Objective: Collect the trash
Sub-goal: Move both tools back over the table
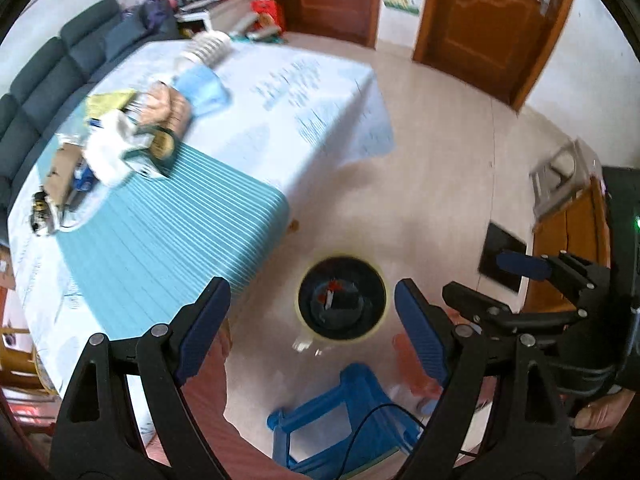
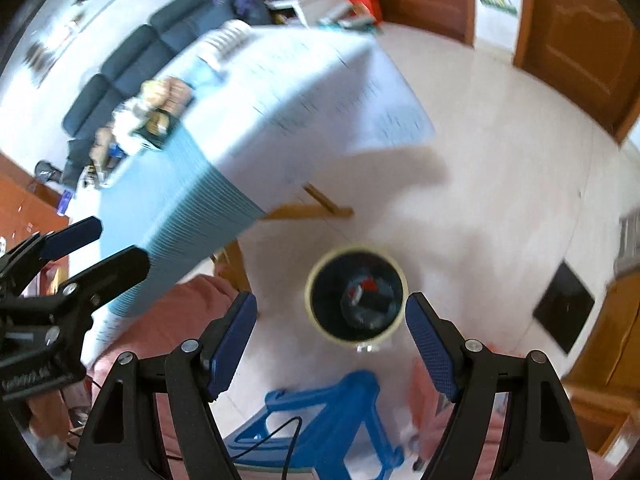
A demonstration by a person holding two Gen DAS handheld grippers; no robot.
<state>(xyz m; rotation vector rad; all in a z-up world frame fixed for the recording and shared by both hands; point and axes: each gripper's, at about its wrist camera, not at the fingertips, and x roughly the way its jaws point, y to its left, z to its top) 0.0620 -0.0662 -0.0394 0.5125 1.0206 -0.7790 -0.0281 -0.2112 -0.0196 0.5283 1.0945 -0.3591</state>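
Note:
A round bin [image 1: 342, 296] with a pale rim and a dark liner stands on the floor, with some red and white scraps at its bottom; it also shows in the right wrist view as the bin [image 2: 357, 294]. My left gripper [image 1: 314, 312] hangs high above it, open, nothing between its blue pads. My right gripper [image 2: 332, 322] is open and empty too, also above the bin. A pile of trash [image 1: 120, 140] (wrappers, paper, boxes) lies on the table's far left; the same pile [image 2: 152, 120] is blurred in the right view. The right gripper [image 1: 520, 280] appears at the left view's right edge.
The table [image 1: 168, 216] wears a blue-and-white cloth. A blue plastic stool [image 1: 344, 420] stands on the floor below the grippers, a black cable over it. A dark sofa [image 1: 48, 80] lines the wall. Wooden doors [image 1: 488, 20] are at the back. A black mat [image 2: 564, 306] lies right.

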